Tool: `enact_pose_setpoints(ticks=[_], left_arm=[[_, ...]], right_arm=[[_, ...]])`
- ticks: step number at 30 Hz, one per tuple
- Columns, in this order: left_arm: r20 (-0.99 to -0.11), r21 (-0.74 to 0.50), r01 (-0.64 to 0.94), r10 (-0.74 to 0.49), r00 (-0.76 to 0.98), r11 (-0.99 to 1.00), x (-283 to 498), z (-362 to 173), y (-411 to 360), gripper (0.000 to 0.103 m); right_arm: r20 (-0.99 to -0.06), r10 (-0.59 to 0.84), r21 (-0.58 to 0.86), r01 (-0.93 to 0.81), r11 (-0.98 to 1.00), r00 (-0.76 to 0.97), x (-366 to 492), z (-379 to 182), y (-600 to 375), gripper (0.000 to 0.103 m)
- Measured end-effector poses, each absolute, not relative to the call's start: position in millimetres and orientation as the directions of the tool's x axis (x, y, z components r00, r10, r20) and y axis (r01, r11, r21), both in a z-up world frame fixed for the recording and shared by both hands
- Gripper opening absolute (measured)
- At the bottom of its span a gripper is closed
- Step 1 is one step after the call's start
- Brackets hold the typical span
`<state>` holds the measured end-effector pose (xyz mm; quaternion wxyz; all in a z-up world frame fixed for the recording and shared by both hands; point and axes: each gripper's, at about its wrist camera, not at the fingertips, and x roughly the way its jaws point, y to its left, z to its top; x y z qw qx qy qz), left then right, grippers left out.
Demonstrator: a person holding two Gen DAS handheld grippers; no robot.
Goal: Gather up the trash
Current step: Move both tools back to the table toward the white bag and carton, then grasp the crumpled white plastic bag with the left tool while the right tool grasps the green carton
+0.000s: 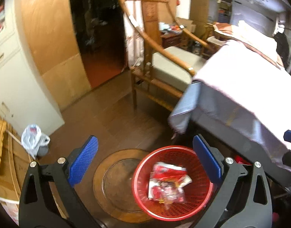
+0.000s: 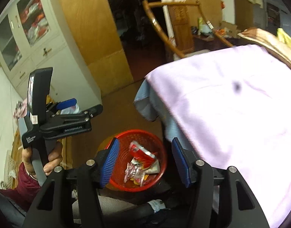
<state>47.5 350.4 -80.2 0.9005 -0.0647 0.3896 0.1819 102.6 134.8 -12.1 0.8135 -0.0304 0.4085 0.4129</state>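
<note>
Wrappers (image 1: 167, 184) in basket (image 1: 143, 199), beside table (image 1: 240, 87)

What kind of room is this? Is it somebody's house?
Probably a room in someone's home, maybe a bedroom or sitting room. There is a wooden armchair with a cushion, a white cabinet with glass doors, and a red trash basket on the wooden floor holding snack wrappers.

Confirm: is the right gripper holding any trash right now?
No. The right gripper is open with nothing between its blue fingers; the wrappers lie inside the red basket below.
</note>
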Motion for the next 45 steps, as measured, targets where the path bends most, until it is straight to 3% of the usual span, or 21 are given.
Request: enact_pose_setpoints(ticks=[8,14,20,27,36,45], left_arm=[[-0.698,-0.004,-0.175,0.122,0.705,0.985,62,-38,254,0.096],[-0.695,0.001,0.004,-0.002,0.719,1.0,85,-21,154,0.096],[-0.697,0.02,0.201,-0.13,0.706,0.979,121,-12,49,0.096],[-0.699,0.067,0.373,-0.224,0.679,0.925,185,-14,-65,0.097],[-0.706,0.063,0.404,-0.245,0.665,0.913,278,-11,-150,0.097],[-0.689,0.074,0.322,-0.185,0.701,0.944,361,-16,-178,0.097]], right_arm=[[-0.588,0.639,0.309,-0.593,0.744,0.496,95,9,39,0.07],[-0.54,0.559,0.346,-0.439,0.829,0.629,95,4,-68,0.071],[-0.501,0.355,0.359,-0.184,0.915,0.789,99,-2,-189,0.078],[-0.541,0.097,0.335,0.108,0.936,0.835,119,-23,-297,0.079],[-0.615,-0.009,0.316,0.257,0.913,0.789,179,-45,-352,0.082],[-0.6,-0.01,0.319,0.251,0.914,0.8,246,-32,-360,0.083]])
